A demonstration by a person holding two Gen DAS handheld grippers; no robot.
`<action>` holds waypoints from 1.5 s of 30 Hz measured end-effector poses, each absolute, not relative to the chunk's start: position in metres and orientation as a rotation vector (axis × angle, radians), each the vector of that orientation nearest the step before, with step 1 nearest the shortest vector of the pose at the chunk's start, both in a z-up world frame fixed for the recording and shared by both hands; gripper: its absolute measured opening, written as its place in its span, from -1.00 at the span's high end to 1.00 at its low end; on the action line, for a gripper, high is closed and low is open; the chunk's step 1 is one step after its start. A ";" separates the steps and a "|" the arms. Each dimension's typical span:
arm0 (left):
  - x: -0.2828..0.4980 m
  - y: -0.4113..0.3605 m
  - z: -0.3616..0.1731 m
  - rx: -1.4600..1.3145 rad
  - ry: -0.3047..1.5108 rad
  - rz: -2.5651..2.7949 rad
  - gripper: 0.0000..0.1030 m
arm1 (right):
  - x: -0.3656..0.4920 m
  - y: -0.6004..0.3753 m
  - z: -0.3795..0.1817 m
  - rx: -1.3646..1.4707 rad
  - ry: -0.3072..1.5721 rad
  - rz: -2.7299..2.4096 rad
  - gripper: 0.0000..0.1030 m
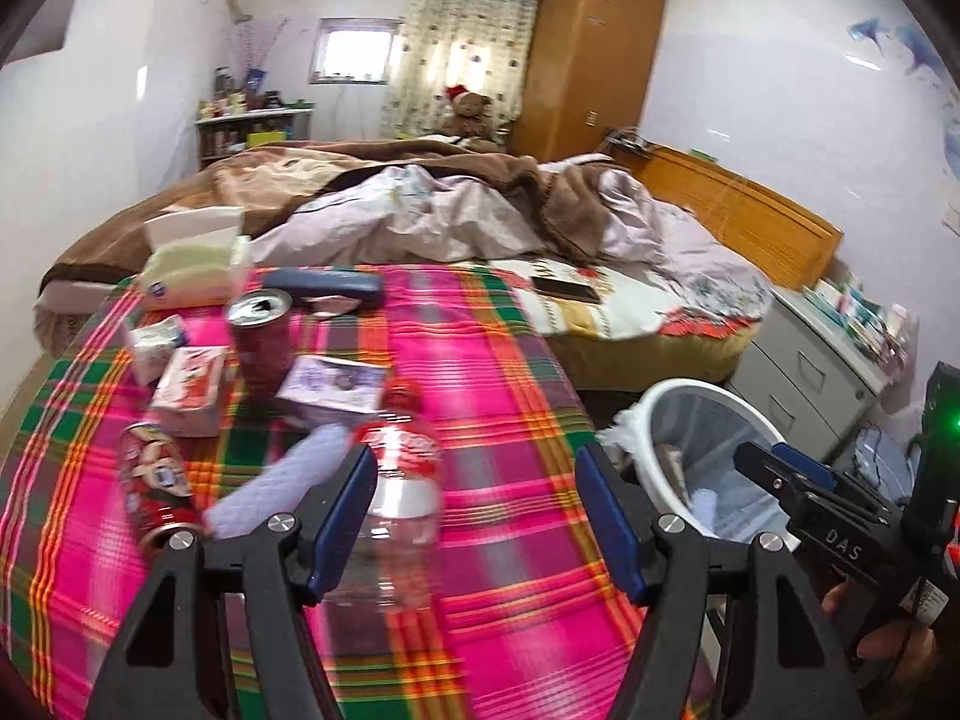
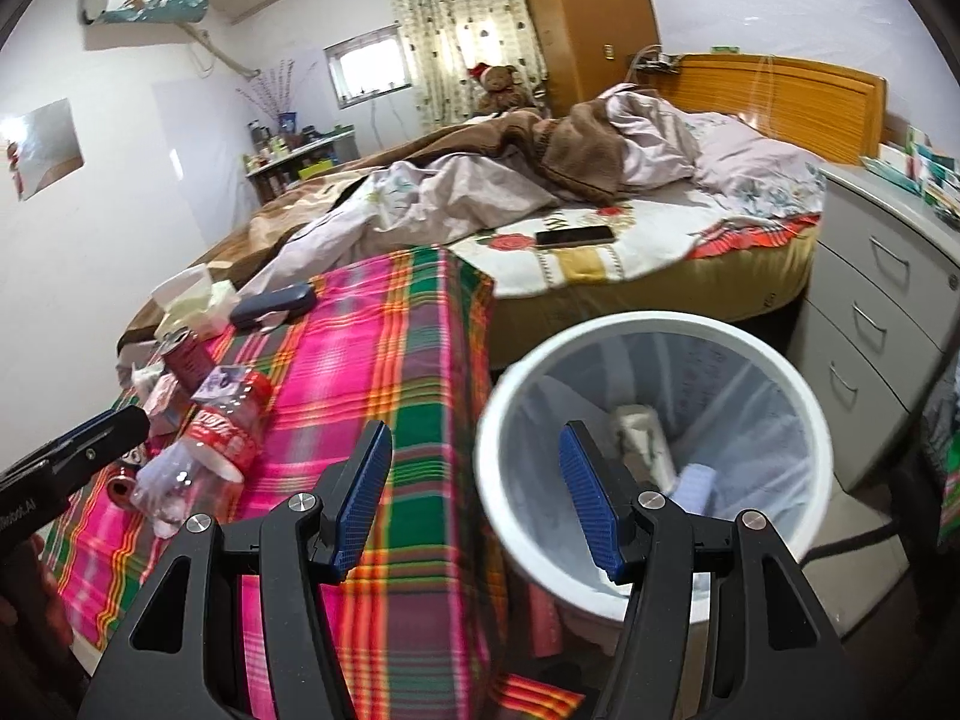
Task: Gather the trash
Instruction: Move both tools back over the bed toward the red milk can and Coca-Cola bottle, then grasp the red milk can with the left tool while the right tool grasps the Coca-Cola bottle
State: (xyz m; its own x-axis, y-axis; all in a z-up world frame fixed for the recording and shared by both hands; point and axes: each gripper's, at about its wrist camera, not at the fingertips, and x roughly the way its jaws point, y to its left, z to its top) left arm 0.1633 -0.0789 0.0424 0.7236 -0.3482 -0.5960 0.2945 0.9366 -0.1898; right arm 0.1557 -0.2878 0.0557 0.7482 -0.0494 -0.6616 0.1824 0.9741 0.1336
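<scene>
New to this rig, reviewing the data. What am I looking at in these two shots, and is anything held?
No robot: a person carries a handheld two-finger gripper in each hand, each with a fisheye camera looking along its fingers. One view is from the left gripper, the other from the right gripper. Both stand open and hold nothing. On the plaid cloth lie a clear plastic bottle, an upright opened can, a can on its side, small cartons and a tissue box. The white bin beside it already holds some trash.
</scene>
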 end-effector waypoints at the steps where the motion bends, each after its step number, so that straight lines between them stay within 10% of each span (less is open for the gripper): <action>1: 0.163 -0.074 0.042 -0.091 0.675 -0.341 -0.37 | 0.157 -0.284 0.056 0.192 0.714 -0.117 -0.16; 45: 0.225 0.080 -0.028 -0.249 0.867 -0.099 -0.44 | 0.238 -0.142 0.013 0.154 0.926 0.106 -0.25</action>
State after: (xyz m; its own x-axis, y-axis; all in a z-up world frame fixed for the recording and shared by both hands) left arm 0.2251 0.0795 -0.0284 0.6444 -0.1872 -0.7414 -0.0146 0.9664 -0.2567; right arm 0.2383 -0.1422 0.0132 0.5969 0.1569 -0.7869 -0.0243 0.9838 0.1778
